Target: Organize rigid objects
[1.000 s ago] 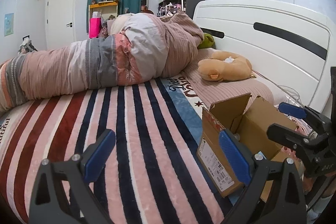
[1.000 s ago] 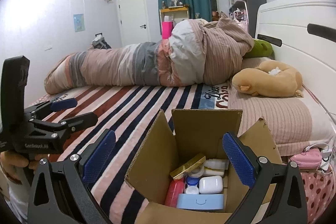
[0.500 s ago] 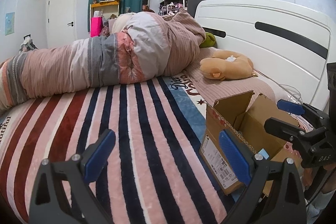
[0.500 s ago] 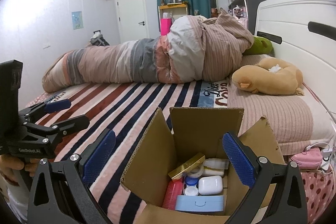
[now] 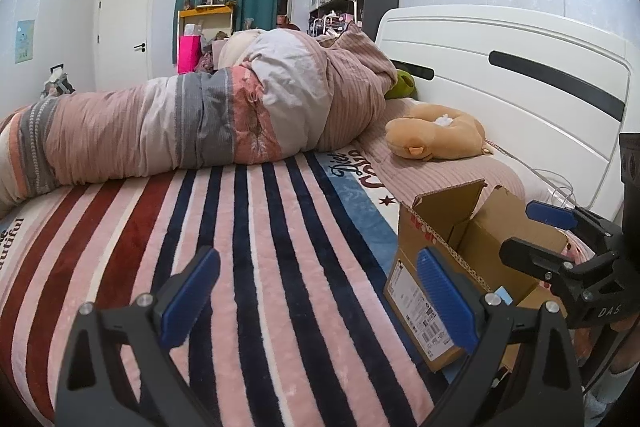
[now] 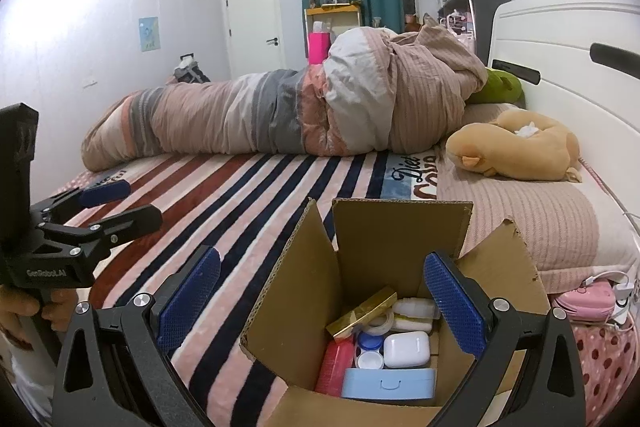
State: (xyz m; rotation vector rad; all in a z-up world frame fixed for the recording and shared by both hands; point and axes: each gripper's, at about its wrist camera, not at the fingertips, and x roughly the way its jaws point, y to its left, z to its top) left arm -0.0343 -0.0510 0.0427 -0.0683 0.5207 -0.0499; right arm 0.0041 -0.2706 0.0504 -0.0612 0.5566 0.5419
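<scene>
the left gripper (image 5: 318, 301), a black two-finger frame with blue textured pads (image 5: 446, 293), is seen in its own wrist view with the jaws spread wide and nothing held between them. in the right wrist view the same gripper (image 6: 120, 205) is seen from the side at the left edge, its fingers pointing to the right, and part of the bare hand (image 6: 28, 313) wrapped round its handle is visible below it. the right gripper (image 6: 320, 297), of the same black frame and blue pads (image 6: 454, 309), is likewise held wide apart and empty. in the left wrist view it (image 5: 534, 231) is seen at the right edge, fingers pointing left.
</scene>
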